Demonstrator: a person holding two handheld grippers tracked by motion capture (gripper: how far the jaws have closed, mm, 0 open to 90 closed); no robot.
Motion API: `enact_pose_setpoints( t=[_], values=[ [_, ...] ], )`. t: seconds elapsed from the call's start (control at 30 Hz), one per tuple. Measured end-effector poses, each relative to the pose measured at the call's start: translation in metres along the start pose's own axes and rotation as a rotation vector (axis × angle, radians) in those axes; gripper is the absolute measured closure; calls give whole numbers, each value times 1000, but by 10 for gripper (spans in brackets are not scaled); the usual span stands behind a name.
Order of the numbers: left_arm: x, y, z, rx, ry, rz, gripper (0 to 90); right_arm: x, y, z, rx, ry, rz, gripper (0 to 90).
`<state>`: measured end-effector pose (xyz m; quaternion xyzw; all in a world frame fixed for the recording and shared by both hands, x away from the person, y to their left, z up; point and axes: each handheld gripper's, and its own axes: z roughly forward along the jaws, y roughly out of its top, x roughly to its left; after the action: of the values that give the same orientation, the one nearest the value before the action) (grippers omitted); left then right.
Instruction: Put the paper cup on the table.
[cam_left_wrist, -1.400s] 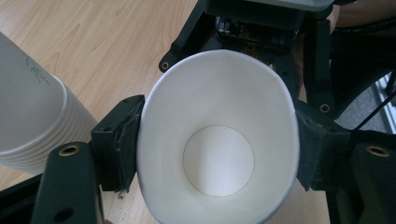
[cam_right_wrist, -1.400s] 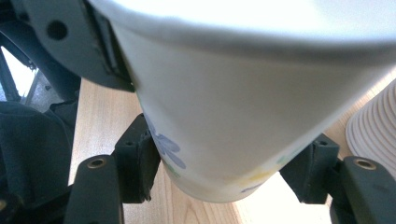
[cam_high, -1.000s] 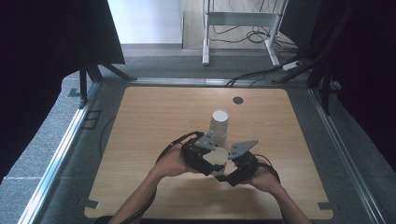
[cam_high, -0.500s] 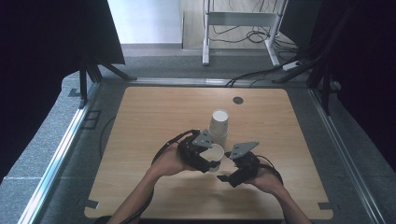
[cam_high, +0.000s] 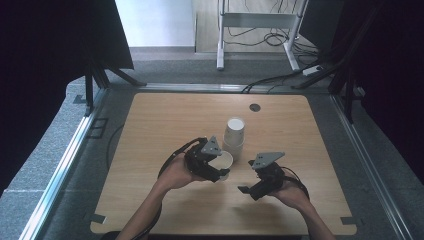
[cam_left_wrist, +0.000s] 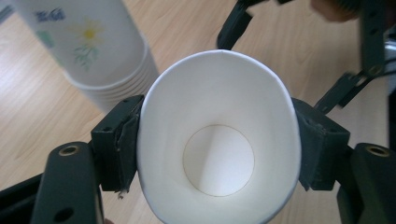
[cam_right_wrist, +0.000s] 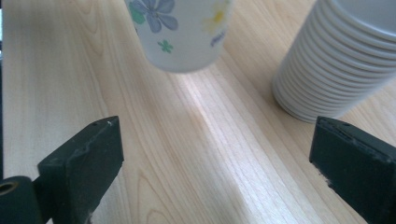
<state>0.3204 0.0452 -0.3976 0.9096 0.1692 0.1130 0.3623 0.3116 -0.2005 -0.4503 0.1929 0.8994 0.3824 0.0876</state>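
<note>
1. paper cup (cam_left_wrist: 218, 140) is seen pinched between the jaws of the left gripper (cam_high: 216, 169), clear of the wooden table (cam_high: 150, 130); in the left gripper view its mouth faces the camera and its rim is squeezed into an oval by the two pads (cam_left_wrist: 119, 140).
2. the cup is held just in front of the stack of cups (cam_high: 234, 132), which stands upside down near the middle of the table; in the high view the cup's rim lies just beside the base of the stack, and contact between them cannot be made out.
3. the step in hand is judged to be the carrying off of a single cup separated from the stack, since one cup is gripped alone and the stack stands by itself.
4. the right gripper (cam_high: 251, 189) is held to the right of the cup, low over the table, with its jaws spread wide and nothing between them; in the right gripper view the flowered wall of the cup (cam_right_wrist: 180, 28) and the ribbed rims of the stack (cam_right_wrist: 327, 70) are seen ahead of it.
5. the next move is judged to call for the cup to be turned and set down on bare table away from the stack, with the squeeze kept light so that the thin wall is not creased; the free gripper could be used to steady the stack.
</note>
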Motion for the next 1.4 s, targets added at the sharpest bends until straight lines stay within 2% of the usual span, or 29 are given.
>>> enact_pose_setpoints(
  t=[0.1, 0.4, 0.57, 0.67, 0.73, 0.93, 1.27, 1.4],
  values=[
    [0, -4, -1, 14, 25, -8, 270, -2, -2, -3, 0, -13, 13, 11],
    [0, -17, -6, 11, 76, -43, 270, -8, -10, -10, 0, -54, 49, 0],
    [4, -28, -11, 17, 113, -71, 271, -10, -16, -14, 5, -88, 71, 0],
    [6, -32, -13, 20, 122, -87, 271, -10, -17, -16, 5, -98, 77, 0],
    [7, -35, -16, 31, 150, -91, 270, -10, -19, -19, 1, -104, 92, 0],
    [11, -39, -22, 24, 174, -110, 271, -9, -22, -22, -2, -110, 114, 0],
    [21, -52, -34, 38, 240, -146, 271, -9, -31, -22, -30, -140, 153, 0],
    [25, -57, -37, 48, 269, -165, 271, -10, -34, -21, -24, -157, 160, 0]
  ],
)
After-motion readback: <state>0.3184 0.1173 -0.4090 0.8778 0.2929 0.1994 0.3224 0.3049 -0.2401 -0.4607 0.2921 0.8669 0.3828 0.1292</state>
